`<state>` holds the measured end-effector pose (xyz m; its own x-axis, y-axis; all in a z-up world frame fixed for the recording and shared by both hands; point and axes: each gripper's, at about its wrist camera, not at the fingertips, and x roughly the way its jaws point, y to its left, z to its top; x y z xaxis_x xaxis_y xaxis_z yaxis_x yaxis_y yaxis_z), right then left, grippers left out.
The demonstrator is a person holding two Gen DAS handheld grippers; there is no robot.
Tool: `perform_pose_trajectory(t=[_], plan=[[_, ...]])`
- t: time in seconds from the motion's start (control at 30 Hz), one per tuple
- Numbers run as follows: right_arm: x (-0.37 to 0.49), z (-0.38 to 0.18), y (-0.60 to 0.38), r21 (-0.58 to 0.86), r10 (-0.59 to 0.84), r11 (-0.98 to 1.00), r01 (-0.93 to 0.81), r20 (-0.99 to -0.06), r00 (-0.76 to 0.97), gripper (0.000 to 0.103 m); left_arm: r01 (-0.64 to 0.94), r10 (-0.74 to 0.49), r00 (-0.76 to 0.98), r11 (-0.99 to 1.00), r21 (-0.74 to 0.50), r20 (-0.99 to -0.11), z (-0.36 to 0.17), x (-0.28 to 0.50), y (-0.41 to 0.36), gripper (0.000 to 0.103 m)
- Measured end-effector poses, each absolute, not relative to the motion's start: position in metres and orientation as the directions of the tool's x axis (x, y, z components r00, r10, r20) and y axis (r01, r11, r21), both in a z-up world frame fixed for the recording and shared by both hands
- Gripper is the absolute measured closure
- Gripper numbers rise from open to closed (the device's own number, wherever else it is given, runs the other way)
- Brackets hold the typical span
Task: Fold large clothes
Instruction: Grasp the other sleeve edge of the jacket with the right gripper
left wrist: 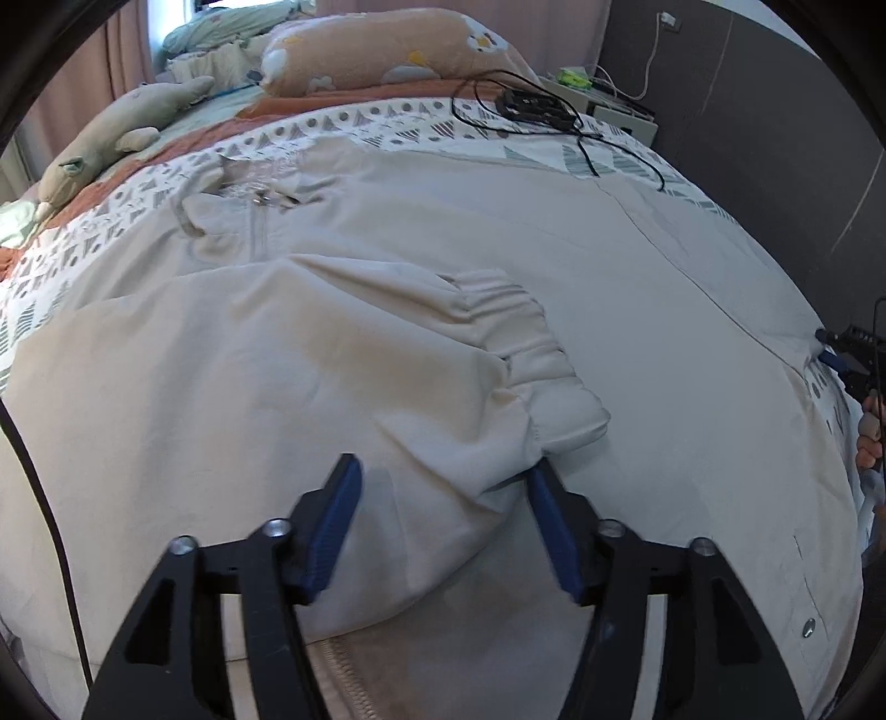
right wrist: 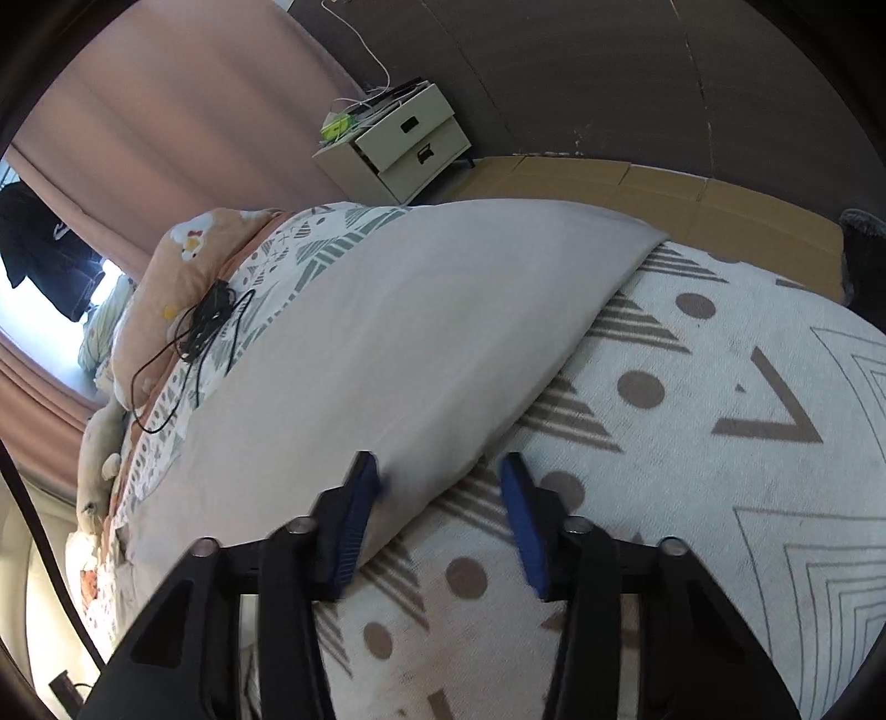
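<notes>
A large beige jacket (left wrist: pixel 637 277) lies spread on the bed. One sleeve is folded across its front, with the elastic cuff (left wrist: pixel 542 371) near the middle. My left gripper (left wrist: pixel 443 476) is open just above the folded sleeve, its jaws on either side of the fabric below the cuff. My right gripper (right wrist: pixel 440 471) is open over the jacket's edge (right wrist: pixel 443 343) on the patterned bedspread (right wrist: pixel 720 415); the fabric edge lies between its jaws. The right gripper also shows at the far right of the left wrist view (left wrist: pixel 847 354).
A black device with tangled cables (left wrist: pixel 531 105) lies on the bed near an orange pillow (left wrist: pixel 387 50). A grey plush toy (left wrist: pixel 111 133) lies at the left. A white nightstand (right wrist: pixel 398 144) stands by the dark wall. Cardboard (right wrist: pixel 692 205) lies beside the bed.
</notes>
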<state>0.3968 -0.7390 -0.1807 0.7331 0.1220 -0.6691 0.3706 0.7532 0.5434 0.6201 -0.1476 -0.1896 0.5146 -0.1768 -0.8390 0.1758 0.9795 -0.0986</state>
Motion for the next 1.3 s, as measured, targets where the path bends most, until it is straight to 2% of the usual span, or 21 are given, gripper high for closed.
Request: perform_pose_trajectory(t=[0.07, 0.13, 0.27, 0.33, 0.8, 0.83, 0.87, 0.9, 1.07, 1.17, 1.3], plan=[[0.399, -0.183, -0.742, 0.543, 0.118, 0.753, 0.371, -0.667, 0.736, 0.09, 0.164, -0.182, 0.531, 0.98, -0.11, -0.828, -0.183, 0.616, -0.139, 0.031], [0.401, -0.183, -0.741, 0.536, 0.114, 0.762, 0.364, -0.665, 0.738, 0.096, 0.154, -0.176, 0.549, 0.982, -0.108, -0.817, -0.175, 0.611, -0.128, 0.03], [0.397, -0.17, -0.732, 0.502, 0.082, 0.791, 0.35, -0.653, 0.753, 0.101, 0.115, -0.147, 0.589, 0.989, -0.098, -0.795, -0.155, 0.602, -0.099, 0.028], [0.395, -0.16, -0.727, 0.498, 0.075, 0.798, 0.34, -0.642, 0.763, 0.101, 0.092, -0.133, 0.606, 0.991, -0.098, -0.784, -0.145, 0.597, -0.084, 0.022], [0.35, -0.079, -0.662, 0.473, 0.142, 0.863, 0.178, -0.565, 0.813, 0.102, -0.014, -0.117, 0.662, 0.986, -0.168, -0.741, -0.104, 0.537, -0.009, 0.021], [0.344, -0.076, -0.655, 0.472, 0.151, 0.866, 0.167, -0.564, 0.812, 0.102, -0.022, -0.122, 0.665, 0.983, -0.183, -0.737, -0.103, 0.532, -0.004, 0.019], [0.34, -0.073, -0.651, 0.473, 0.163, 0.868, 0.152, -0.56, 0.812, 0.103, -0.03, -0.13, 0.666, 0.979, -0.201, -0.735, -0.103, 0.528, 0.002, 0.006], [0.339, -0.07, -0.644, 0.476, 0.179, 0.869, 0.134, -0.556, 0.811, 0.103, -0.037, -0.141, 0.667, 0.974, -0.222, -0.731, -0.102, 0.525, 0.008, 0.0], [0.33, -0.057, -0.61, 0.447, 0.21, 0.891, 0.078, -0.559, 0.802, 0.103, -0.067, -0.158, 0.695, 0.957, -0.282, -0.701, -0.094, 0.508, 0.033, 0.0], [0.334, -0.057, -0.601, 0.42, 0.187, 0.902, 0.103, -0.594, 0.783, 0.103, -0.081, -0.154, 0.712, 0.951, -0.297, -0.686, -0.094, 0.503, 0.042, 0.0], [0.339, -0.068, -0.614, 0.484, 0.215, 0.862, 0.15, -0.617, 0.757, 0.102, -0.077, -0.174, 0.701, 0.945, -0.316, -0.691, -0.101, 0.504, 0.047, 0.0]])
